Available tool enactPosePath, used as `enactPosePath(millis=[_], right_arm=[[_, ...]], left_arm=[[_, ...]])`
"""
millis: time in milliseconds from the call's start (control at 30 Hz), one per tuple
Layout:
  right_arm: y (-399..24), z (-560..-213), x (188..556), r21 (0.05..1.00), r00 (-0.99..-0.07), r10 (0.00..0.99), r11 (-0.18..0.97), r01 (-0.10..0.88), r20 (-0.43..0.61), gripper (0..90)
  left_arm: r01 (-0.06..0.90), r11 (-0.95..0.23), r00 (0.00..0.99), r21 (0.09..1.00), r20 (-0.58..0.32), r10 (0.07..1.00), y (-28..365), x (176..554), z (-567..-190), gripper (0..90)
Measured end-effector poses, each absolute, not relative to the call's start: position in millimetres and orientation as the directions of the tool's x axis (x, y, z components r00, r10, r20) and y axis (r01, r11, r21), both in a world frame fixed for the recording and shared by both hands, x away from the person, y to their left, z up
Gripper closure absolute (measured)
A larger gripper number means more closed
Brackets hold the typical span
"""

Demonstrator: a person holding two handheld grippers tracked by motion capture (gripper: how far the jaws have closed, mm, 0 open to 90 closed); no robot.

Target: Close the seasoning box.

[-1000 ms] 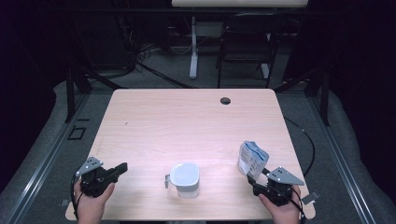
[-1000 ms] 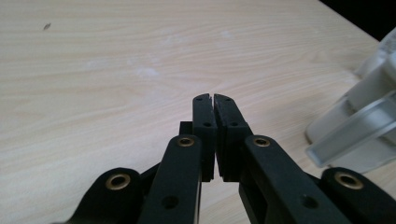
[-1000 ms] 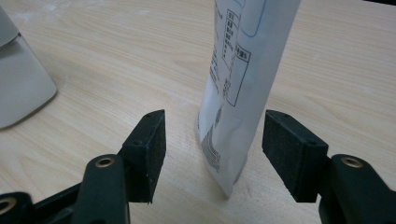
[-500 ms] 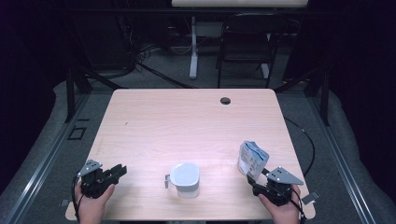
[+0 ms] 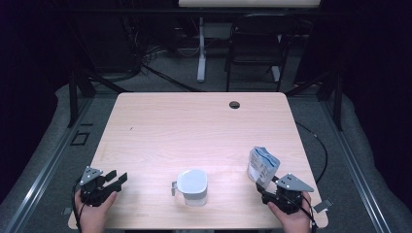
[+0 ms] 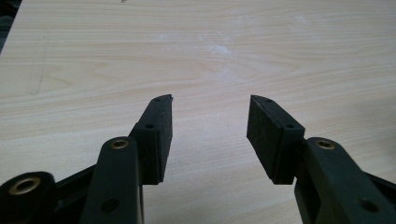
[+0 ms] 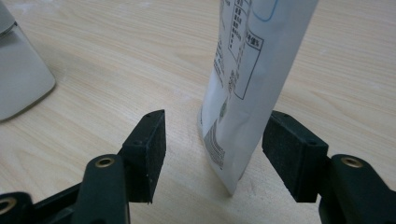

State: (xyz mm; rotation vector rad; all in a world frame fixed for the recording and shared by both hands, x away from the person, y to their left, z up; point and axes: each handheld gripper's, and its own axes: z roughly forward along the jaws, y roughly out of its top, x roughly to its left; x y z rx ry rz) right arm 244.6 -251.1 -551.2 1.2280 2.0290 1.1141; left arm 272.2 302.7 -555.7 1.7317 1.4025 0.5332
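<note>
Pouch (image 5: 262,164) stands upright near the table's (image 5: 194,126) front right corner, between the right gripper's (image 5: 266,190) open jaws but ungripped; the left gripper (image 5: 114,179) gapes empty, so nothing looks started.

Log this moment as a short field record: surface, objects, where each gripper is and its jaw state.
surface: light wooden table with a dark round hole near its far edge
cup: white, with a handle, near the front edge at centre
pouch: white printed packet with blue at the top, standing upright at front right
left gripper: front left corner, jaws apart over bare wood, holding nothing
right gripper: front right, jaws open to either side of the pouch base, not clamped
contact: right jaw close to the pouch, touching unclear
</note>
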Motion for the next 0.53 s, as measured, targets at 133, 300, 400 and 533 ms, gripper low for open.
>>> enactPosePath(millis=[133,300,400,533], right_arm=[[-249.6,-551.5,244.8,0.847,-0.455,0.890,0.251,0.469,-0.012,39.3],[-248.0,-551.8,246.4,0.846,-0.458,0.889,0.254,0.468,-0.013,39.2],[-248.2,-553.5,247.3,0.842,-0.463,0.886,0.263,0.470,-0.019,39.2],[-250.3,-554.6,246.5,0.844,-0.469,0.883,0.264,0.467,-0.017,39.1]], left_arm=[[0.594,-0.034,0.285,0.804,-0.171,0.943,303.6,272.6,-557.6,49.9],[0.601,-0.031,0.277,0.799,-0.171,0.946,304.4,274.2,-559.0,48.3],[0.601,-0.024,0.267,0.799,-0.173,0.948,304.5,274.9,-558.6,47.1],[0.598,-0.007,0.253,0.801,-0.180,0.950,304.4,274.1,-555.9,46.1]])
